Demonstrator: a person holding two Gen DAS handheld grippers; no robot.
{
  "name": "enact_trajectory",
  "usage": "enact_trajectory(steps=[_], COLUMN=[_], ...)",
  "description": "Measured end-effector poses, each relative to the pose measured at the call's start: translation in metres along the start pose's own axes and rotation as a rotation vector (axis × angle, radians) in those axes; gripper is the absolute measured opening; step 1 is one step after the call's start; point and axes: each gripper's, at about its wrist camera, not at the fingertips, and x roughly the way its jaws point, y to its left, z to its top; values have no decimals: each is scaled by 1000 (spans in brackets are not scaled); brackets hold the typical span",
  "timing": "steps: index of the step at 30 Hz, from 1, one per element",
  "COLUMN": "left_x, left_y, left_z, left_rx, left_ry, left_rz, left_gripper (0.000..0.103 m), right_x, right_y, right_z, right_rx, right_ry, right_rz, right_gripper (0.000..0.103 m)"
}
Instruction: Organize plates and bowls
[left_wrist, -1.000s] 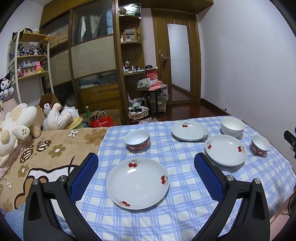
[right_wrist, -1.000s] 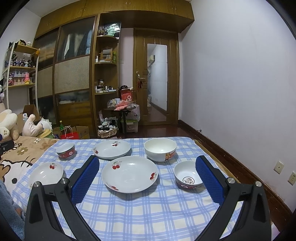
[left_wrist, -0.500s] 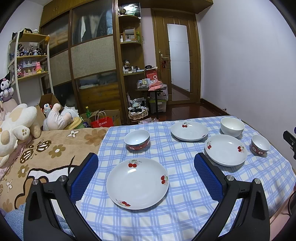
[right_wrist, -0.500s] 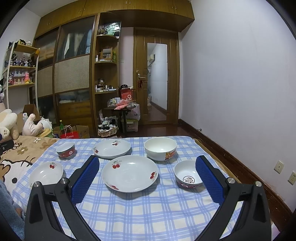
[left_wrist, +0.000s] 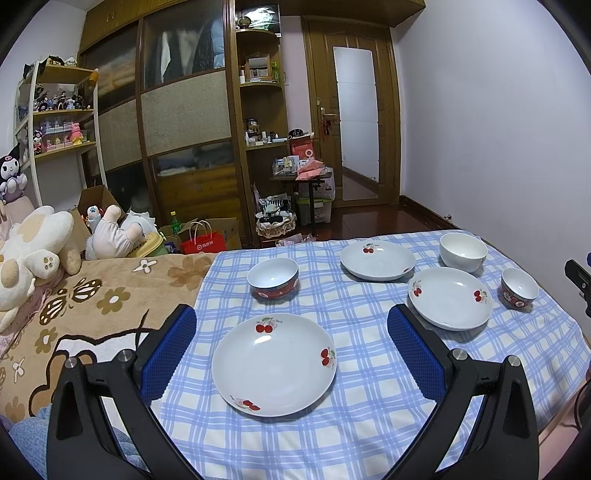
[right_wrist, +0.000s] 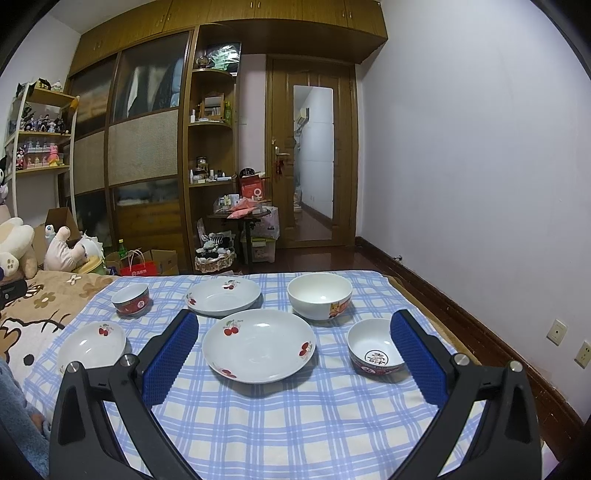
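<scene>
Fingers (left_wrist: 170, 354) of left gripper (left_wrist: 291, 334): spread wide, empty, blue waffle-textured pads on black frames. They frame the nearest cherry plate (left_wrist: 274, 370), round, shallow, glossy white, lying flat on the blue-and-white checked cloth (left_wrist: 369, 417) over the worktop; pads apart from its rim.

Right gripper (right_wrist: 294, 338): fingers (right_wrist: 415, 356) likewise wide apart, holding nothing, same blue ribbed pads. Between them a second cherry plate (right_wrist: 259, 345), not touched.

Other ware, all separate, none stacked:
- third cherry plate (right_wrist: 223, 296), far centre
- large white bowl (right_wrist: 320, 295), deep, smooth, printed motif low on its wall, beside that plate
- small red-sided bowl (right_wrist: 376, 350), printed mark inside, just beside the right pad
- second red-sided bowl (left_wrist: 273, 277), far left

Brown flowered blanket (left_wrist: 92, 295), fuzzy, left of cloth.
</scene>
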Motion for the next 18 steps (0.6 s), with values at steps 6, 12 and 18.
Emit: enact_trajectory(steps=[6,12,18], left_x=[-1,-1,-2], left_y=[0,0,0], left_z=[1,1,1], left_rx=[2,2,2], left_ry=[-2,-2,-1], left_rz=[-3,-3,-4], left_gripper=[102,102,102], right_x=[1,1,1], right_y=[0,0,0], right_z=[0,0,0], right_rx=[-1,-1,0], right_ry=[2,2,3], right_rz=[1,1,1], right_gripper=[103,103,103])
